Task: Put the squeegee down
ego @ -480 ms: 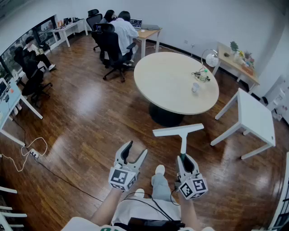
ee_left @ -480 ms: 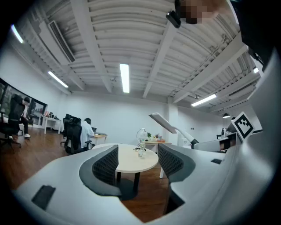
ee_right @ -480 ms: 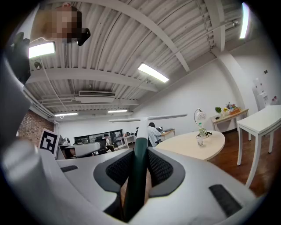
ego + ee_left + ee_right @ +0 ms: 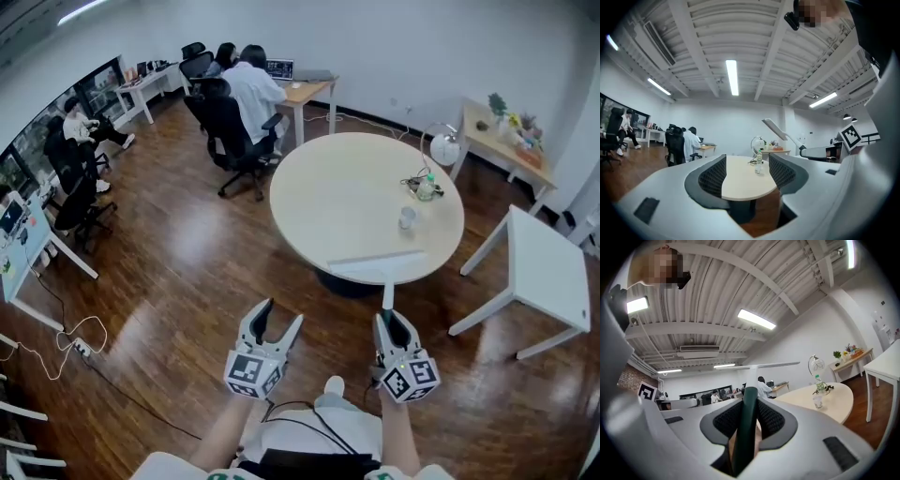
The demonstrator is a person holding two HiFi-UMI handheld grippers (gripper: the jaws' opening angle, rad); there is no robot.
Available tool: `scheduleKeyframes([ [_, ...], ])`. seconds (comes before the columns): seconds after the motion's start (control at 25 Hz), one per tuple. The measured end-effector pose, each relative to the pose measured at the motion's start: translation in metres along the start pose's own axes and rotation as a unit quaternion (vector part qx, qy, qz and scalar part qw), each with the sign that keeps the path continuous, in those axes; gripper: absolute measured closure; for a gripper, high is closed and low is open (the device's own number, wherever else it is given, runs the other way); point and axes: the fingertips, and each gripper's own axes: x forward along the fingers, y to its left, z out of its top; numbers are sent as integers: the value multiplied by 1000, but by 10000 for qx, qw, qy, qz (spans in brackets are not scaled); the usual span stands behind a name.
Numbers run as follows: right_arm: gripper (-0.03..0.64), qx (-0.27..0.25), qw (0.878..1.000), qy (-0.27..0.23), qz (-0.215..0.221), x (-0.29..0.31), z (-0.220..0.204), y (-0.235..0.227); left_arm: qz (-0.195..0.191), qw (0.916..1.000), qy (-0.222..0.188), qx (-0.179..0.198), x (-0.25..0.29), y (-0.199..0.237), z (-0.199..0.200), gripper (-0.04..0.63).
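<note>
The squeegee has a white cross blade [image 4: 377,260] and a dark green handle [image 4: 746,427]. My right gripper [image 4: 392,328] is shut on that handle and holds it level, blade ahead. In the head view the blade lies over the near edge of the round beige table [image 4: 356,187]. The right gripper view shows the white blade [image 4: 764,365] as a horizontal bar above the jaws. My left gripper [image 4: 275,323] is open and empty, to the left of the right one. In the left gripper view its jaws [image 4: 747,171] frame the table [image 4: 740,180], with the squeegee [image 4: 776,129] at upper right.
A cup [image 4: 406,217] and a bottle [image 4: 427,187] with cables stand on the table's right side. A white desk [image 4: 544,267] is at the right. People sit on office chairs [image 4: 234,127] at desks at the back left. Cables [image 4: 66,342] lie on the wooden floor.
Both grippers have come closer to the round table. The squeegee blade, before over the floor short of the table, now overlaps the table's near edge. The grip is unchanged.
</note>
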Motion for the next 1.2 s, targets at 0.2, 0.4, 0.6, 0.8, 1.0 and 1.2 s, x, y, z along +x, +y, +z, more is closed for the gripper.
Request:
scheduleKeyframes([
  [0.2,503,121,9998,-39,173,47,21,-55,131,9997,-94,158,75,-2,13,328],
  [0.4,503,190,9993,187,262,86,7,-84,137,9996,44,239,123,1,18,328],
  [0.6,503,84,9998,139,109,119,10,-105,8,9997,39,231,156,27,16,328],
  [0.8,503,41,9997,95,-225,172,0,-118,-379,9991,-95,160,219,74,10,328],
  [1.0,503,158,9976,220,-633,241,-10,-117,-954,9954,-50,-26,295,119,36,328],
  [1.2,503,129,9937,201,-1094,312,-4,-111,-1451,9894,25,25,350,181,31,328],
])
